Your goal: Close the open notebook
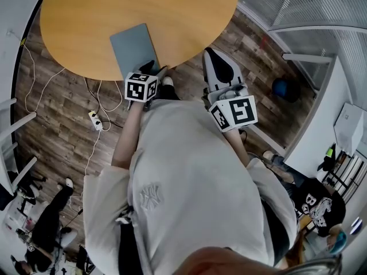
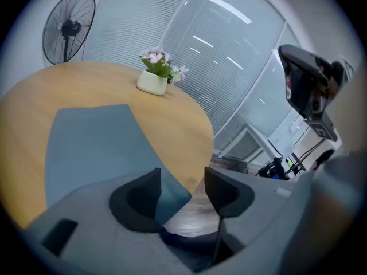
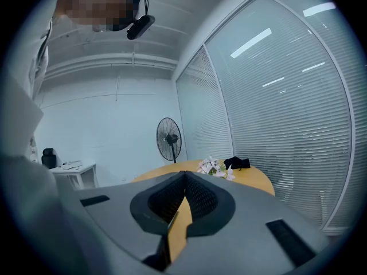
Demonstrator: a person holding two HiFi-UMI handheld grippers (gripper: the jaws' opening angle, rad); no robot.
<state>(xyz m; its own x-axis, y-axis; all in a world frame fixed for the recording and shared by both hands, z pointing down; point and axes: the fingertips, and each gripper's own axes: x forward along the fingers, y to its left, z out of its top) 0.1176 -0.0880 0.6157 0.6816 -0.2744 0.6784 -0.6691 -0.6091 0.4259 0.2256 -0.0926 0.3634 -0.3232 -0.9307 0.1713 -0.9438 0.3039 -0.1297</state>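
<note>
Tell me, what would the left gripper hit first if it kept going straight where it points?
Probably the grey-blue notebook lying on the table: its near corner shows right between the left gripper's open jaws.

Your head view: steeply down onto the worktop (image 1: pixel 74 22) edge. Left gripper view: close, low over it. Right gripper view: level, farther back. Both share flower pot (image 2: pixel 152 82), fan (image 2: pixel 69 26).

Head view: an interlocked NY monogram (image 1: pixel 151 197) stands embossed on the person's grey shirt (image 1: pixel 195 165). A bystander's black shirt (image 1: pixel 316 202) carries white print beginning with B, the rest unreadable. The left cube (image 1: pixel 140 88) and right cube (image 1: pixel 236 112) bear black-and-white square codes, without letters.
</note>
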